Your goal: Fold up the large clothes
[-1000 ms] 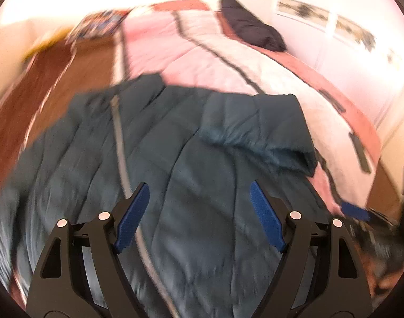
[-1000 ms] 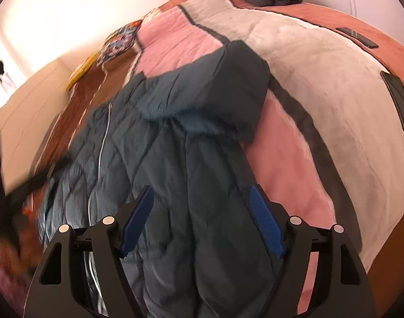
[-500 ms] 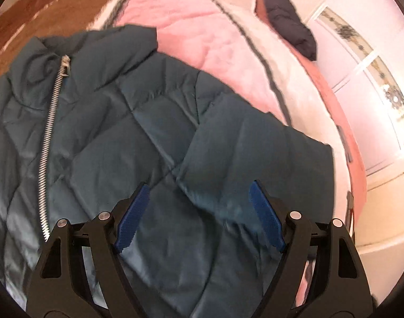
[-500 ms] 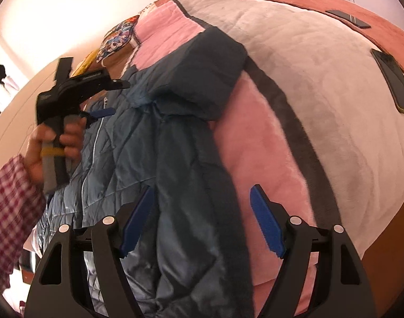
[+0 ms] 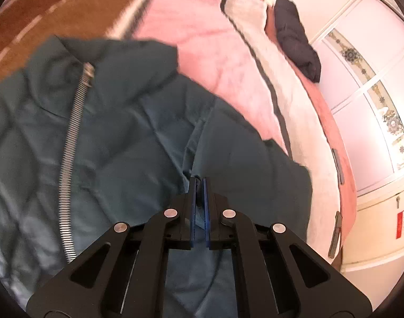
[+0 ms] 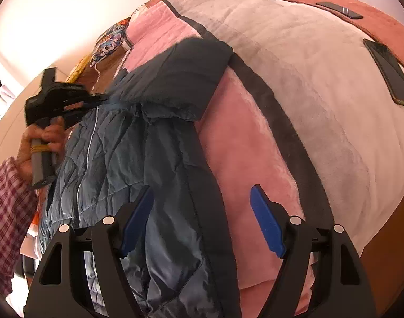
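A teal quilted jacket (image 5: 117, 143) with a silver zipper (image 5: 69, 159) lies front-up on the bed, its sleeve (image 5: 249, 164) folded across the chest. My left gripper (image 5: 199, 182) is shut on a fold of the jacket at the sleeve seam. It also shows in the right wrist view (image 6: 96, 98), pinching the jacket (image 6: 154, 143) near the shoulder. My right gripper (image 6: 202, 212) is open and empty, hovering over the jacket's lower side edge, touching nothing.
A pink, white and brown blanket (image 6: 294, 84) covers the bed. A dark folded garment (image 5: 297, 39) lies at the far end. Two phones (image 6: 390, 71) lie on the blanket at right. A patterned pillow (image 6: 111, 39) is at the head. White wardrobe doors (image 5: 366, 79) stand behind.
My left gripper has come down on the jacket and shut on a fold at the sleeve seam. My right gripper has stayed open, low by the jacket's side edge.
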Motion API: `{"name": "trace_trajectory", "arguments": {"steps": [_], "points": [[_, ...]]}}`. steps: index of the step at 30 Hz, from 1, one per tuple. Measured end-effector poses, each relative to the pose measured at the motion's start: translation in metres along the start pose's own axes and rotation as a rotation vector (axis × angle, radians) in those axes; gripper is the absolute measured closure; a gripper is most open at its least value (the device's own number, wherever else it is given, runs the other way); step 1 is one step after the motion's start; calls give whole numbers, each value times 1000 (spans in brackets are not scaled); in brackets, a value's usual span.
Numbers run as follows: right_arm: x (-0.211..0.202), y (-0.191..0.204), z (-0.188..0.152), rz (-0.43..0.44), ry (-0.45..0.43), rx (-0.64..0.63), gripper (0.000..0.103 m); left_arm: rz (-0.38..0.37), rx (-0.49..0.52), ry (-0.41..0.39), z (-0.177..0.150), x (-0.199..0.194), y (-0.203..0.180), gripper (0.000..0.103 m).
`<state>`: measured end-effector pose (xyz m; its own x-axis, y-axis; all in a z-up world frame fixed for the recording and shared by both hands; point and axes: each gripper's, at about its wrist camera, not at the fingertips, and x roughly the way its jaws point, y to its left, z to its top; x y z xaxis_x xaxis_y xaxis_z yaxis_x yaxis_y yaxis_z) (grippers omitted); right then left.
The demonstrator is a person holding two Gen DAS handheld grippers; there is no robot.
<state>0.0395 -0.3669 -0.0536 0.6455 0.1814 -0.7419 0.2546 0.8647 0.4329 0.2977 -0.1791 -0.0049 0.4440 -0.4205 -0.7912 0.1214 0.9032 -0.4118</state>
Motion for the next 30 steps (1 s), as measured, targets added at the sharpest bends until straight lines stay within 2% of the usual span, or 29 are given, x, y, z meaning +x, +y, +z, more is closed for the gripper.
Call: {"name": "trace_trajectory", "arguments": {"steps": [4, 7, 11, 16, 19, 22, 25, 27, 30], "points": [[-8, 3, -1, 3, -19, -14, 29, 40, 12, -75, 3, -45, 25, 98], [-10, 10, -2, 4, -22, -25, 29, 118, 16, -137, 2, -79, 53, 98], [-9, 24, -3, 16, -21, -47, 29, 222, -51, -194, 2, -116, 113, 98], [-4, 48, -8, 22, -2, -101, 29, 292, -153, -214, -5, -137, 179, 99], [2, 62, -11, 21, 16, -128, 29, 301, -185, -173, -9, -129, 213, 98], [7, 75, -14, 23, 36, -145, 29, 294, -192, -134, -18, -115, 226, 97], [12, 90, -17, 20, 47, -174, 29, 301, -213, -99, -27, -104, 236, 84], [14, 100, -19, 19, 57, -197, 29, 298, -255, -96, -33, -105, 242, 59], [16, 110, -21, 20, 63, -221, 29, 256, -307, -134, -41, -121, 251, 54]]}}
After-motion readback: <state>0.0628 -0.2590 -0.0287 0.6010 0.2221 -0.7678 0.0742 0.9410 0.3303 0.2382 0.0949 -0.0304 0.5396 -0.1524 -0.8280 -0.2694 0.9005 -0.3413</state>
